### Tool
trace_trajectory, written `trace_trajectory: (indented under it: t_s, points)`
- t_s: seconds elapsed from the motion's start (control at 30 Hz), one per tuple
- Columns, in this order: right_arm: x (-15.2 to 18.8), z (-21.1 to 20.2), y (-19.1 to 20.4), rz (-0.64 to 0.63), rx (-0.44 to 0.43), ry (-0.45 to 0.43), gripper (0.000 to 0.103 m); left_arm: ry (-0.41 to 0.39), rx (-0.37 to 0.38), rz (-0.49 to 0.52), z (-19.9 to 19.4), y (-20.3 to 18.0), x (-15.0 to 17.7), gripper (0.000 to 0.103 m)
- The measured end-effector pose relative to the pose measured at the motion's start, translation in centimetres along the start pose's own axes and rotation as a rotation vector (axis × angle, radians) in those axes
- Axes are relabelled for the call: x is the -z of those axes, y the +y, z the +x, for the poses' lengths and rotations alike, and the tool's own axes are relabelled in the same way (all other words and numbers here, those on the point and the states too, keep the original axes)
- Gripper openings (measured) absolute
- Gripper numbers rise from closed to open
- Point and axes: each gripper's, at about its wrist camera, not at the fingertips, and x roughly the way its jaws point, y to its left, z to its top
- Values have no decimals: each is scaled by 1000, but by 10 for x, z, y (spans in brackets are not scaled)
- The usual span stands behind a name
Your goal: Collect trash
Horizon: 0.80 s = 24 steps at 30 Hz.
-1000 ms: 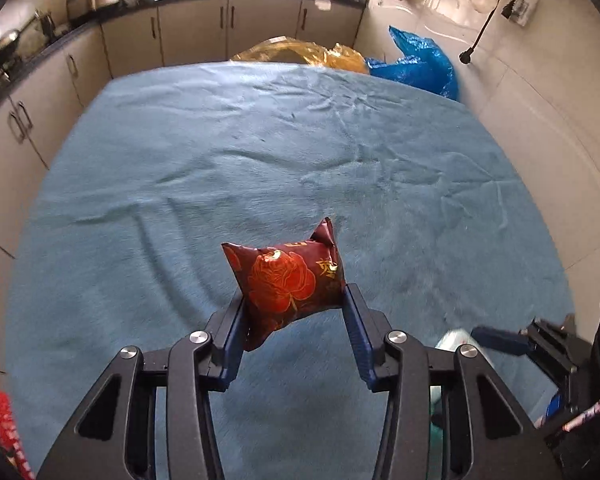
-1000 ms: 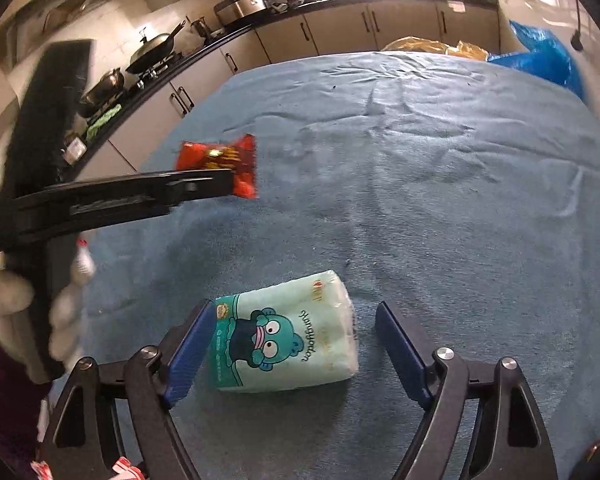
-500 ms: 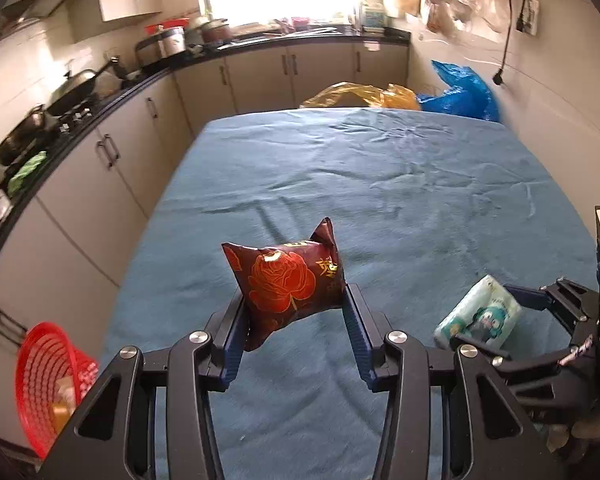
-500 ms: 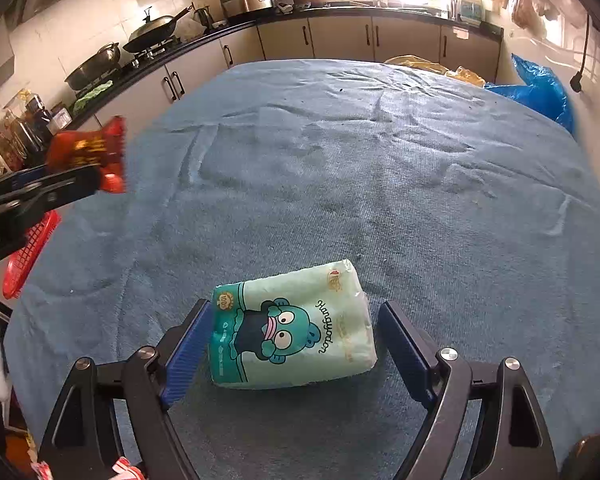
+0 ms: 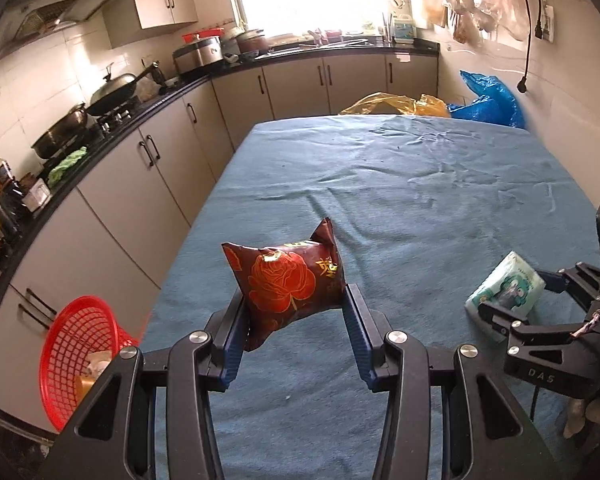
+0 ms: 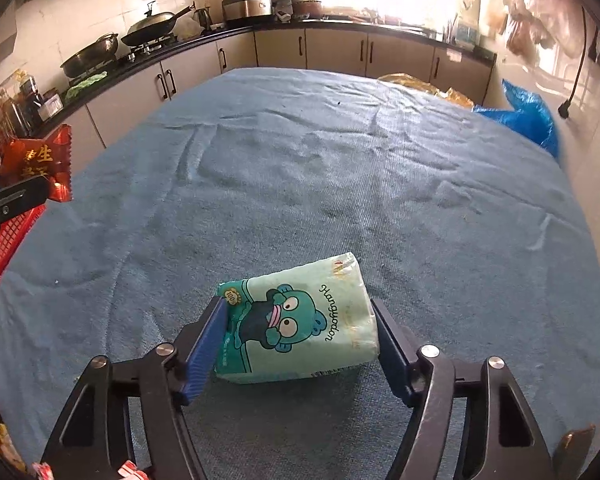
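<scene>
Two grippers are at work over the blue cloth (image 5: 440, 208) that covers the table. The left gripper (image 5: 294, 320) is clamped on a dark red snack packet (image 5: 290, 284) printed with a gold-edged rose; both blue pads press into its sides and it hangs clear of the cloth, near the table's left edge. From the right wrist view the same packet (image 6: 40, 164) shows at the far left, pinched at the tip of the left gripper's fingers. The right gripper (image 6: 300, 336) has just been closing its jaws around a pale green tissue pack (image 6: 300, 324) with a cartoon creature on it; the left pad touches the pack's side and the right pad sits against or just beside its other edge, while the pack lies on the cloth. In the left wrist view that pack (image 5: 508, 288) lies to the right, with the right gripper (image 5: 518, 300) around it. Down on the floor beside the table's left edge stands a red mesh basket (image 5: 72, 344) with a few scraps inside. Beyond it run beige cabinets (image 5: 140, 184) under a dark counter with pans. At the table's far end lie a yellow bag (image 5: 396, 105) and a blue bag (image 5: 488, 100).
</scene>
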Motion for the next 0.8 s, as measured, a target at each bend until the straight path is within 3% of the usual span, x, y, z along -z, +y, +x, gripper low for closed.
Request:
trace_trajectory:
  t_s: [0.27,0.4,0.5,0.63,0.8]
  points:
    - [-1,-7,-5,23,-1,-30,50,-6,-22,7,-3,1,6,44]
    - [-1,-7,-8,27,-18,-27,48,9,-7,3,-1,1,9,44]
    - [-2,-4,-13,55,-44,-14,52,39,37,-4,4,1,12,45]
    - [-1,0,-16,73,-62,5,70,94,142,-34,16,3,18,46]
    - [-1,1,-14,69,-68,14,75,91,175,-39,18,5,23,51]
